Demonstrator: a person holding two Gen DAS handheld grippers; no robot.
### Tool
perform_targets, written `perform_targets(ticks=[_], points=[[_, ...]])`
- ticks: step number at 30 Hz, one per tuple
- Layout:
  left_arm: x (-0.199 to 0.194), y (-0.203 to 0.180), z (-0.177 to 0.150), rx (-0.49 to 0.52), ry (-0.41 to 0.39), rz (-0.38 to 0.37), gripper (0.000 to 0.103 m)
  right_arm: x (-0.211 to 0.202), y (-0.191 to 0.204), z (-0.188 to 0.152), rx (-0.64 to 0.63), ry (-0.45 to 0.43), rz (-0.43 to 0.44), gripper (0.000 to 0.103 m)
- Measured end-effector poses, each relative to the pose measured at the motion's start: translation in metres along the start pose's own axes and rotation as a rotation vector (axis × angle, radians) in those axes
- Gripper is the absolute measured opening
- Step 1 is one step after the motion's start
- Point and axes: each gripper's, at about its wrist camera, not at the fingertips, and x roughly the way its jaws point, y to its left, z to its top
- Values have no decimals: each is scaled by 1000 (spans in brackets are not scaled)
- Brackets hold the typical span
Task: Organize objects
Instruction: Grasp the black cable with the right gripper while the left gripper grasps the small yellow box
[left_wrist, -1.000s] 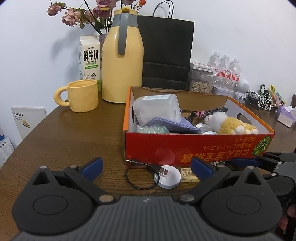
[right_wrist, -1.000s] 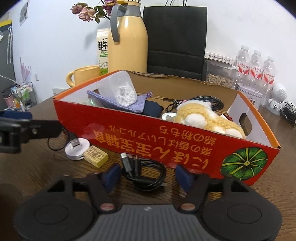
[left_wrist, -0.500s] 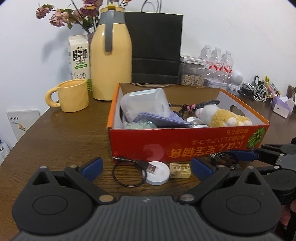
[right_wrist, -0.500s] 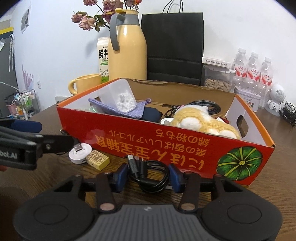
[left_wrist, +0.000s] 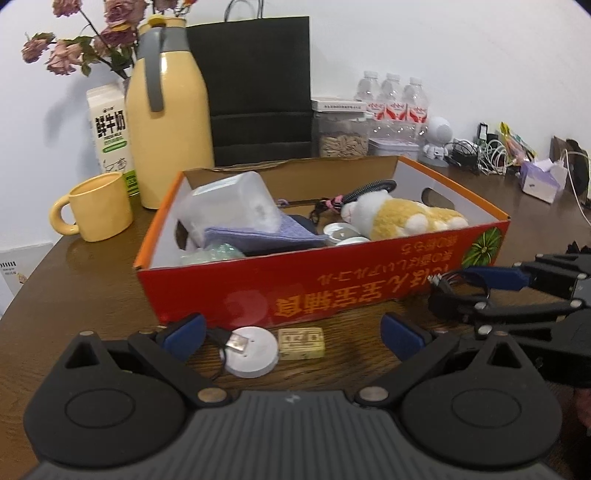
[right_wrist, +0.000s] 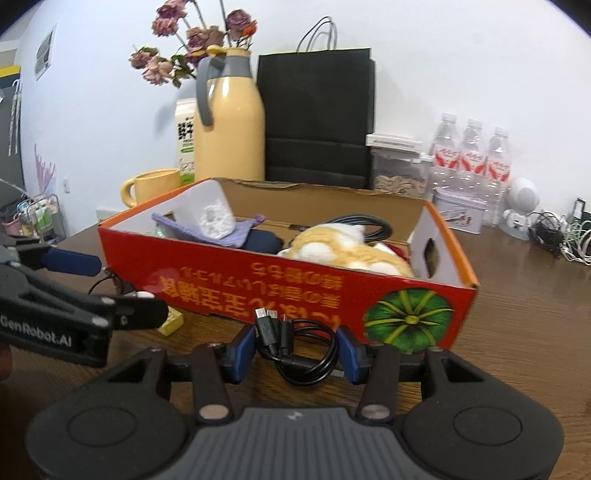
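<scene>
A red cardboard box (left_wrist: 332, 280) (right_wrist: 295, 284) holds a plush dog (left_wrist: 402, 218), a purple cloth (left_wrist: 258, 236), a clear tub (left_wrist: 229, 203) and cables. My right gripper (right_wrist: 295, 350) is shut on a coiled black cable (right_wrist: 299, 350) and holds it just in front of the box; it also shows in the left wrist view (left_wrist: 454, 291). My left gripper (left_wrist: 291, 332) is open, low over a white round charger (left_wrist: 251, 350) with a USB plug and a small yellow box (left_wrist: 301, 343) on the table.
A yellow mug (left_wrist: 98, 206), yellow thermos (left_wrist: 170, 122), milk carton (left_wrist: 110, 133), flowers and a black paper bag (left_wrist: 258, 88) stand behind the box. Water bottles (left_wrist: 391, 99), a snack jar, a white robot toy and tangled cables (left_wrist: 491, 155) are at the back right.
My right gripper has closed on the black cable and lifted it off the table. My left gripper has moved closer to the charger and the small yellow box.
</scene>
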Motion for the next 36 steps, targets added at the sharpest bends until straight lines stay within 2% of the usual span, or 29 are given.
perform_targets(ticks=[4,7,9,12,18,32,36], points=[[5,-8,0,17,7,-13,98,-4,-11,-1,22,-18,-13,46],[10,-12,0,20,16,-20,88,-6,-16,-1,32,-28,-14,46],[13,-13,0,19,21,-28,77,-7,-18,-1,35,-34,-13,46],[17,-15,0,23,32,-31,75,-8,-19,-1,35,-40,-8,46],[24,-17,0,22,55,-36,63,-12,-18,-1,32,-54,6,46],[18,-13,-2,-22,46,-30,50,-11,-16,-2,26,-55,11,46],[17,-10,-3,-51,39,-14,50,-11,-16,-2,26,-52,11,46]])
